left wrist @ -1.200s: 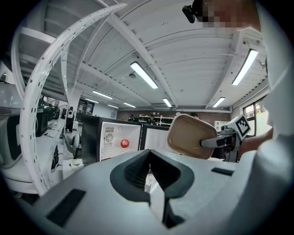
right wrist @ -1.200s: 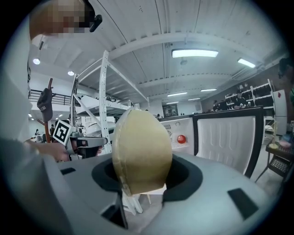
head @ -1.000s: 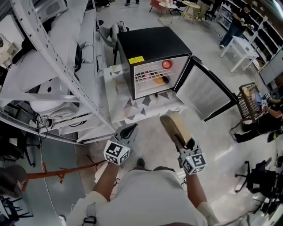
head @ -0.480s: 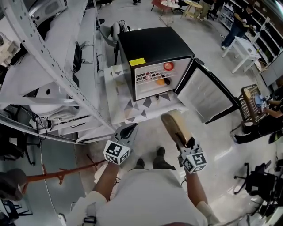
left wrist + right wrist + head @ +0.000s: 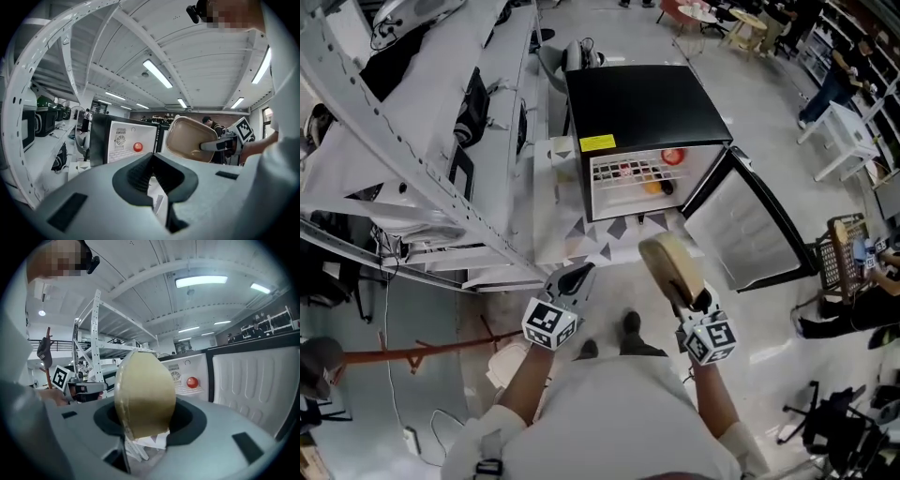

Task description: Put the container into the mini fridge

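The black mini fridge (image 5: 642, 108) stands ahead on the floor, its door (image 5: 748, 228) swung open to the right. Its white inside holds a wire shelf with a red item (image 5: 673, 156) and an orange one. My right gripper (image 5: 692, 300) is shut on the rim of a tan oval container (image 5: 669, 265), held on edge and tilted toward the fridge, short of it. In the right gripper view the container (image 5: 145, 397) fills the space between the jaws. My left gripper (image 5: 575, 277) hangs beside it, shut and empty (image 5: 151, 159).
White metal shelving racks (image 5: 412, 169) with gear run along the left. A patterned mat (image 5: 591, 239) lies under the fridge front. A wire basket (image 5: 848, 248) and seated people are at the far right, tables and people at the back.
The fridge has slid right and slightly down in the head view as the person steps. Both grippers keep their pose, and the container stays in the right one.
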